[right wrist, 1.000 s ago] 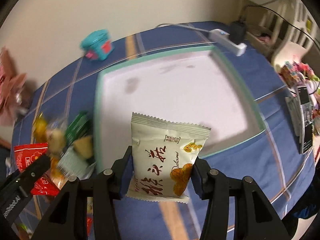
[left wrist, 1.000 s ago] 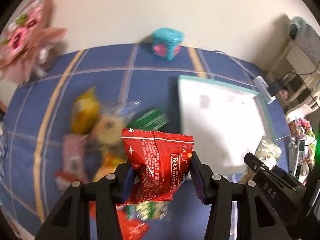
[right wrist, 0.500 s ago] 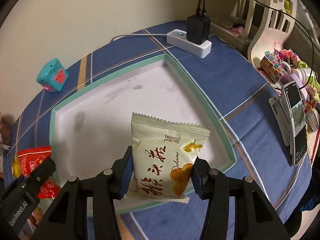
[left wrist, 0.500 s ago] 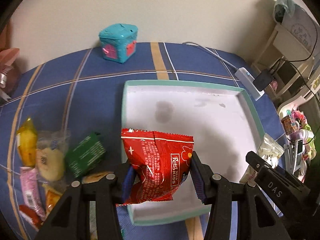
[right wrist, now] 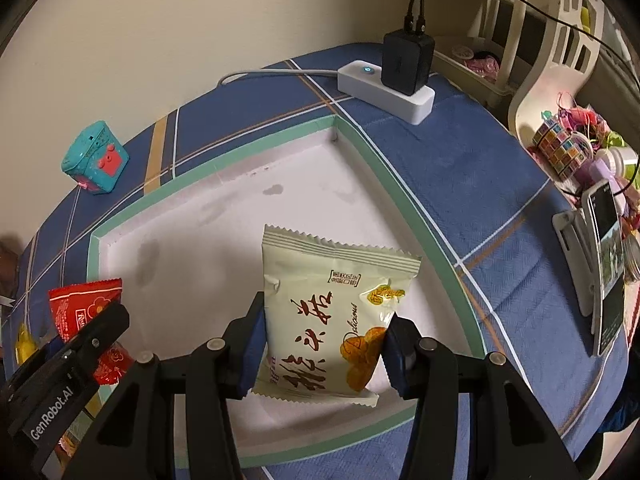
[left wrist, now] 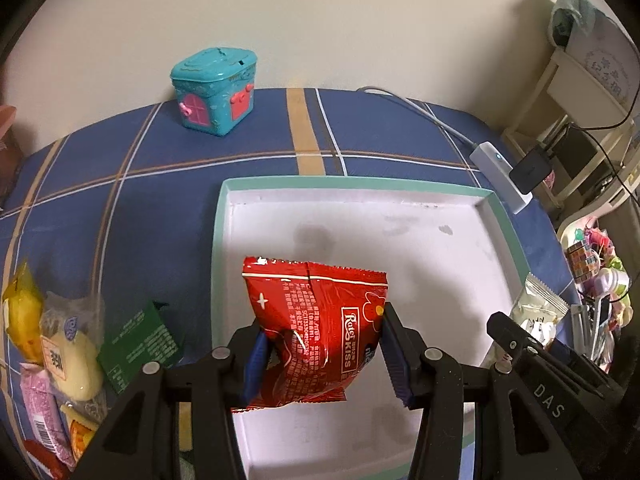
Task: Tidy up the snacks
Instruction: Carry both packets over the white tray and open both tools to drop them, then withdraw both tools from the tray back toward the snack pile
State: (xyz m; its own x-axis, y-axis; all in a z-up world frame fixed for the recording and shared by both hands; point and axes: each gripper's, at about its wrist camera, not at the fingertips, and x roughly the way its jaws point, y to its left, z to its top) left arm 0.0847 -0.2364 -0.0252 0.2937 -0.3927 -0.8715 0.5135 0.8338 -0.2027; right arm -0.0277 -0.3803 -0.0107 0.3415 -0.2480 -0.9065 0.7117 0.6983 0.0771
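My left gripper (left wrist: 324,356) is shut on a red snack packet (left wrist: 316,320) and holds it over the near left part of a white tray with a green rim (left wrist: 348,182). My right gripper (right wrist: 324,352) is shut on a cream snack packet (right wrist: 332,312) over the near part of the same tray (right wrist: 400,184). The red packet (right wrist: 80,304) and left gripper also show at the left of the right wrist view. The cream packet (left wrist: 536,316) shows at the right of the left wrist view. Nothing lies on the tray floor that shows.
A pile of loose snacks (left wrist: 60,340), with a green packet (left wrist: 140,340), lies left of the tray on the blue checked cloth. A teal toy box (left wrist: 214,90) stands at the back. A white power strip (right wrist: 384,90) with a black charger and a phone (right wrist: 608,256) are at the right.
Both grippers have carried their packets from the snack pile side to above the tray. The tray now fills the middle of both views.
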